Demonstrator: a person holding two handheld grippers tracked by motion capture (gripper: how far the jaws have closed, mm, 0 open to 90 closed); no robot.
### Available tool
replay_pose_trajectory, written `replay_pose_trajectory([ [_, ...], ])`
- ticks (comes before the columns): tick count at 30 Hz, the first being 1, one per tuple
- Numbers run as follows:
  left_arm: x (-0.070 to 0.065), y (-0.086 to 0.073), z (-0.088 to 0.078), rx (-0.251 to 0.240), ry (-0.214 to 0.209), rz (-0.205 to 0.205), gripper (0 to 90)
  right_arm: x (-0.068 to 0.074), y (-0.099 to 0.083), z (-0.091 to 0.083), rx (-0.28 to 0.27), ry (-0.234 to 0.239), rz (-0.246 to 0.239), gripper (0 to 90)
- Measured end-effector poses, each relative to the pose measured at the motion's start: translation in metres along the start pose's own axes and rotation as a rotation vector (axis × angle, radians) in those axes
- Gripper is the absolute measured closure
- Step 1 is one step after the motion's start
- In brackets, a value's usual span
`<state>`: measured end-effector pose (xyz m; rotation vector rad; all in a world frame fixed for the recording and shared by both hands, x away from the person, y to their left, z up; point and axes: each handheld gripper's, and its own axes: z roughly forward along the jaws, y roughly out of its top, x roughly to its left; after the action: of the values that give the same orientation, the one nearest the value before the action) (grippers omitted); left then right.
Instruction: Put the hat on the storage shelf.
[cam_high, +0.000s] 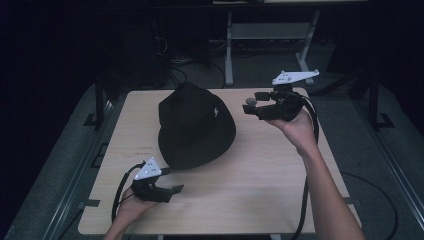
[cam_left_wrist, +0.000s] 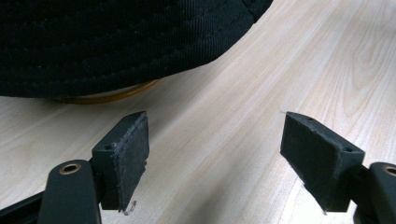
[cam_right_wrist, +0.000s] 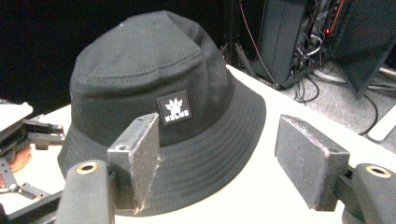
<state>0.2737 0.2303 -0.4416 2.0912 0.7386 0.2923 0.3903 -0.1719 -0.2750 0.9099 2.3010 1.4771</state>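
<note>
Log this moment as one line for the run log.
black bucket hat: on table, untouched | left hand-held gripper: open, by brim | right hand-held gripper: open, facing hat

Light wooden table (cam_high: 260, 175) with a pale grain and rounded corners, sitting on grey carpet (cam_high: 372, 150). Behind it there's a white metal stand with splayed feet (cam_high: 270, 37) – looks like the frame of another desk. The background is dark overall. From the right gripper view you can see black equipment boxes (cam_right_wrist: 289, 37) with a tangle of red and black cables (cam_right_wrist: 322, 56) trailing down onto the floor – pretty messy back there.
</note>
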Motion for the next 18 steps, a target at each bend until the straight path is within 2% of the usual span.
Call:
replay_pose_trajectory([
  [18, 0.0, 0.0, 0.002, 0.001, -0.001, 0.003, 22.8, -0.004, -0.028, -0.027, -0.01, -0.039, 0.023, 27.0],
])
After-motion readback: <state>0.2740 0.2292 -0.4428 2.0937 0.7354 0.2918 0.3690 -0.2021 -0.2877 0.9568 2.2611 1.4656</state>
